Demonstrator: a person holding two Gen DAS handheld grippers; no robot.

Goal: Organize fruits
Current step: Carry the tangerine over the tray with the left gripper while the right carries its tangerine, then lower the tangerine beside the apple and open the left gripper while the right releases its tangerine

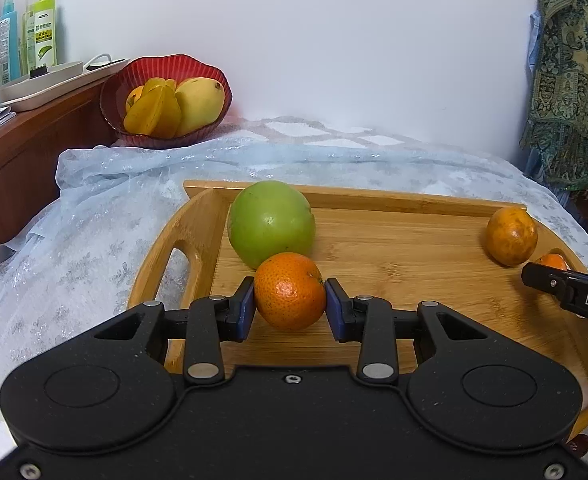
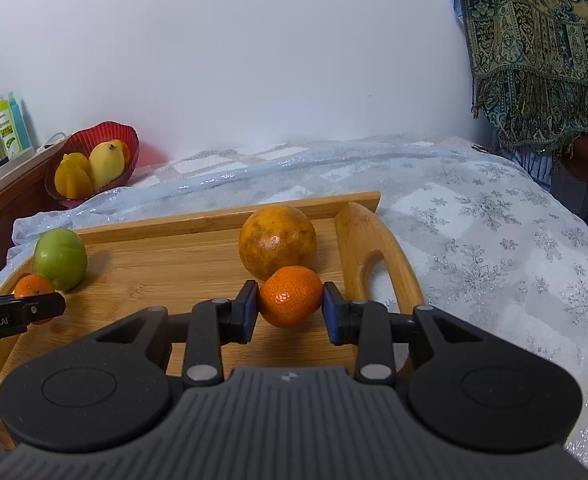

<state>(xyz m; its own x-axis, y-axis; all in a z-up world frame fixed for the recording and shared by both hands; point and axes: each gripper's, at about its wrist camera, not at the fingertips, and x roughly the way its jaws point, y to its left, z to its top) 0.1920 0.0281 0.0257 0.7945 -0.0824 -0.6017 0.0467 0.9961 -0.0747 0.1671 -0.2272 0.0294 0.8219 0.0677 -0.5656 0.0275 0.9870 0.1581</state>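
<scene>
On the left end of the wooden tray (image 1: 413,276), my left gripper (image 1: 290,302) is shut on a small tangerine (image 1: 290,286); both blue pads press its sides. A green round fruit (image 1: 272,222) sits right behind it, touching. At the tray's right end, my right gripper (image 2: 290,300) is shut on a second tangerine (image 2: 291,294), with a large mottled orange (image 2: 278,242) just behind. Each gripper shows at the edge of the other's view, the right gripper's finger (image 1: 565,292) and the left gripper's finger (image 2: 18,314). Whether the tangerines rest on the tray is unclear.
A red bowl (image 1: 110,92) with a mango and starfruit stands at the back left against the wall. A wooden cabinet (image 1: 22,160) with bottles and a white tray is left of it. A patterned shawl (image 2: 533,40) hangs at right. A sparkly cloth (image 2: 493,220) covers the table.
</scene>
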